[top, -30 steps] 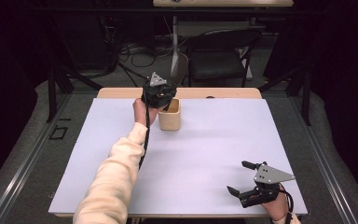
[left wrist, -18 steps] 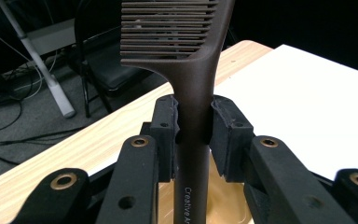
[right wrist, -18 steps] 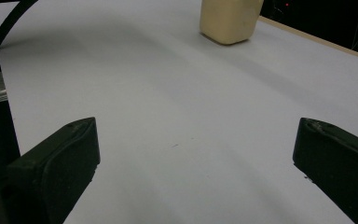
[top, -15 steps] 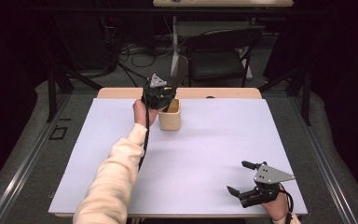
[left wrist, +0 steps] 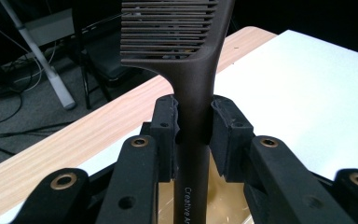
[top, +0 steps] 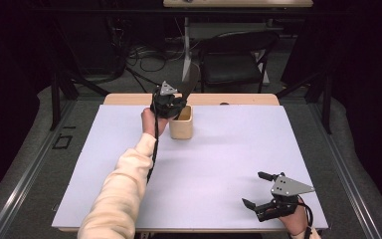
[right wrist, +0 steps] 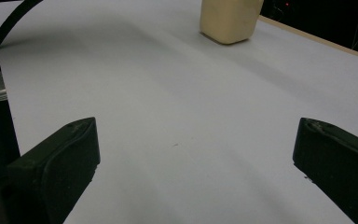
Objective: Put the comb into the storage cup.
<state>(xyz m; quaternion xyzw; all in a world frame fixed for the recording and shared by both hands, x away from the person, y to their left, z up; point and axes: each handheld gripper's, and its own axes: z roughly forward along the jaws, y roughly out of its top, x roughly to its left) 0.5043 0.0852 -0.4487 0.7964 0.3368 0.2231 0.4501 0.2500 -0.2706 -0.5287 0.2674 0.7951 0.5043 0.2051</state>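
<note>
left gripper (top: 171,102): clamped on comb (left wrist: 193,79) handle, comb upright, teeth above the jaws
box (top: 181,122): wooden, directly under the gripper, handle end inside
step: judged seating or lifting comb; keep it vertical, clear of the box rim
right gripper (top: 261,191): wide open, empty, near worktop (top: 229,149) edge

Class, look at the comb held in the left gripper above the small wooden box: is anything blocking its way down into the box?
Nothing visible does. The left gripper clamps the comb upright directly over the open box, with no other object between them.
</note>
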